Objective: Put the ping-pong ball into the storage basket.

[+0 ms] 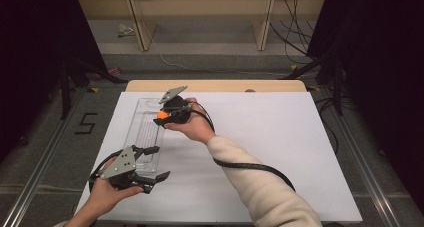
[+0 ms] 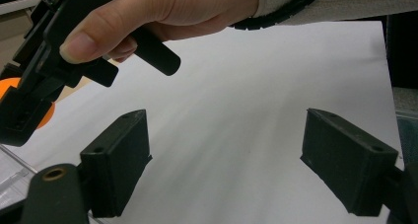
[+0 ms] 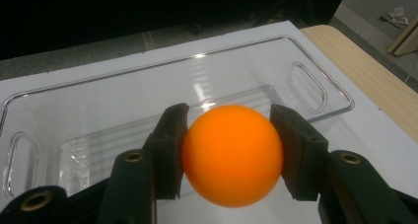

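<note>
An orange ball (image 3: 231, 155) is clamped between the two black pads of my right gripper (image 3: 229, 152). That gripper (image 1: 165, 115) hovers at the right rim of a clear plastic tray (image 1: 145, 132) on the white sheet, with the ball (image 1: 162, 115) just over the tray's edge. In the right gripper view the tray (image 3: 148, 91) lies beyond the ball. My left gripper (image 1: 150, 164) rests near the tray's near end, jaws spread wide with nothing between them. The left gripper view looks past its own fingers (image 2: 118, 160) at the right hand and a sliver of the ball (image 2: 42, 116).
A white sheet (image 1: 260, 137) covers most of the wooden table (image 1: 215, 85). A black cable (image 1: 250, 165) trails from the right gripper along the sleeve. Beyond the table stand wooden shelf legs (image 1: 262, 22) and floor cables.
</note>
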